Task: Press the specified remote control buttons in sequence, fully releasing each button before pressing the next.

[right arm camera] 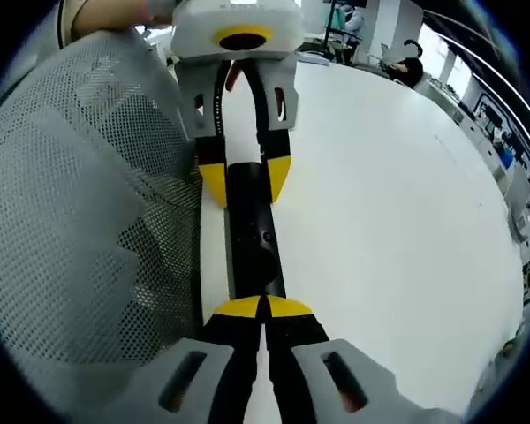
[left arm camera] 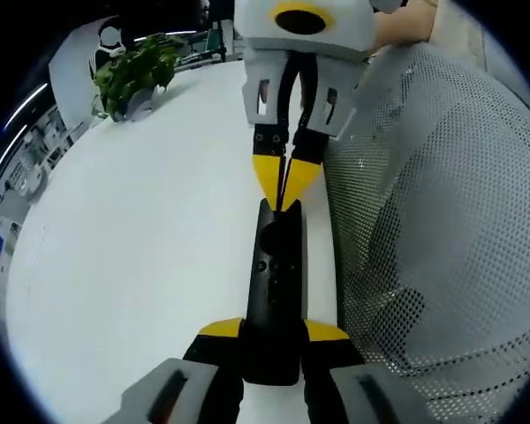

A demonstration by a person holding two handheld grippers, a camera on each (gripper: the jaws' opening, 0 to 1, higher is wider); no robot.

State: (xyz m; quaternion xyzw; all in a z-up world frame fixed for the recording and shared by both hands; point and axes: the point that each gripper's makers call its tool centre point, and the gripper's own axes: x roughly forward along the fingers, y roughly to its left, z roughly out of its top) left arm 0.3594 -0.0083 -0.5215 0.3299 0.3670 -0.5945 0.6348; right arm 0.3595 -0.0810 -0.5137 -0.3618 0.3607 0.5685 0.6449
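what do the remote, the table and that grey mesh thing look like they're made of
Remote: probably smooth black plastic with a slight sheen; highlights run along its body.
Table: hard, smooth, matte white surface, perhaps laminate; no grain shows.
Mesh: grey woven or perforated fabric, likely a chair back; regular small holes let light through.

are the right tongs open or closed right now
Closed. In the right gripper view the yellow tips of the right tongs meet at the near end of the black remote, with no gap between them.
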